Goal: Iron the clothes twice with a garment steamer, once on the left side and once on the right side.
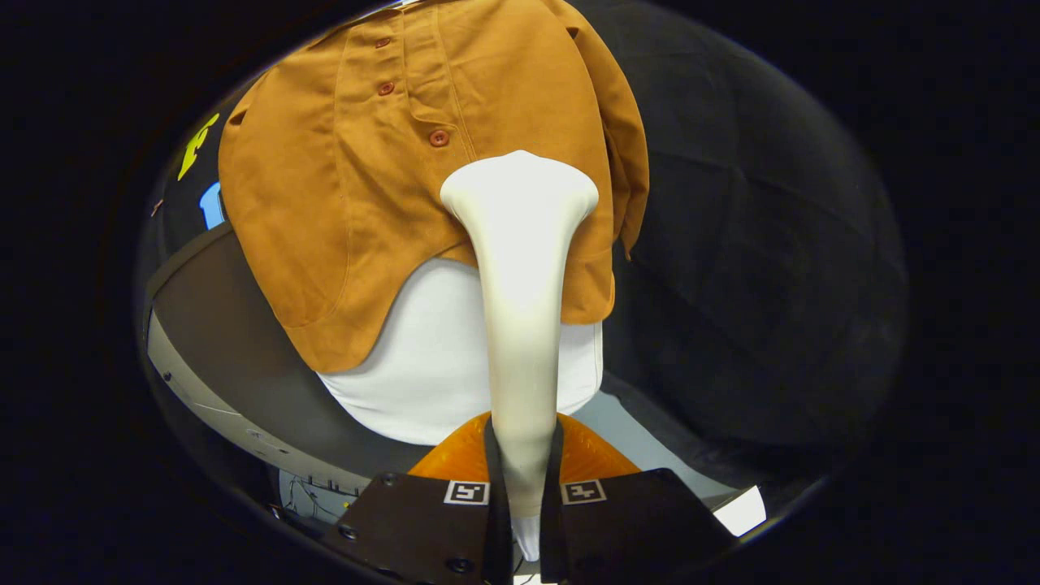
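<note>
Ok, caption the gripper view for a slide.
Gripper shut on white steamer, head against brown shirt.

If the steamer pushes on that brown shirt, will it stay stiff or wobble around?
Probably wobble. The brown shirt hangs in soft folds with a loose curved hem, so it looks floppy. The steamer, clamped in the hand-held gripper, would likely push it against the white form behind.

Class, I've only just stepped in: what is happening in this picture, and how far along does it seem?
A hand-held gripper is shut on the handle of a white garment steamer, both fingers pressing its sides. The steamer's wide head is up against the lower front of a brown buttoned shirt, just beside the button placket. The shirt hangs over a white form. Whether steam is coming out, or which pass this is, cannot be told.
</note>
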`<move>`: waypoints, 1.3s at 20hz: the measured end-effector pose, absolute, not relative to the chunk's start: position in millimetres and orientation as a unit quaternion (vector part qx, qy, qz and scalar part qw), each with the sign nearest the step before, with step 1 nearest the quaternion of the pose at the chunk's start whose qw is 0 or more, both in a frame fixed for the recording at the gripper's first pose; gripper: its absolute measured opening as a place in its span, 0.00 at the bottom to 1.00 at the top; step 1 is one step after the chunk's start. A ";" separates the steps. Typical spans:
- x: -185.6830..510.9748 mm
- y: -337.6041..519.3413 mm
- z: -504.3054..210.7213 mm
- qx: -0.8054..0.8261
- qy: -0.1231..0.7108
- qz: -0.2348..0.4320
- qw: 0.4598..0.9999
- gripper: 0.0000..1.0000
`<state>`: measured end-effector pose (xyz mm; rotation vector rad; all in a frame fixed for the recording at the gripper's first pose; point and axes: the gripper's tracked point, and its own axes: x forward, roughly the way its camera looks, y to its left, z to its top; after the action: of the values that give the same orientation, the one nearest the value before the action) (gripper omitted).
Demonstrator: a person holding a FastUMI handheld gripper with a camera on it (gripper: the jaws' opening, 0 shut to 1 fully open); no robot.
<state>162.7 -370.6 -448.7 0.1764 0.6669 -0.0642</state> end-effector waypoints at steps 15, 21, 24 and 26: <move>117.4 -340.4 -381.0 0.083 0.282 -0.024 0.956 0.17; 118.7 -311.7 -296.0 0.077 0.225 -0.016 0.971 0.17; 119.2 -290.7 -253.0 0.065 0.199 -0.010 0.978 0.17; 114.2 -273.3 -223.1 0.064 0.180 -0.006 0.982 0.17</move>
<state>114.2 -273.3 -223.1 0.1279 0.3628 -0.0111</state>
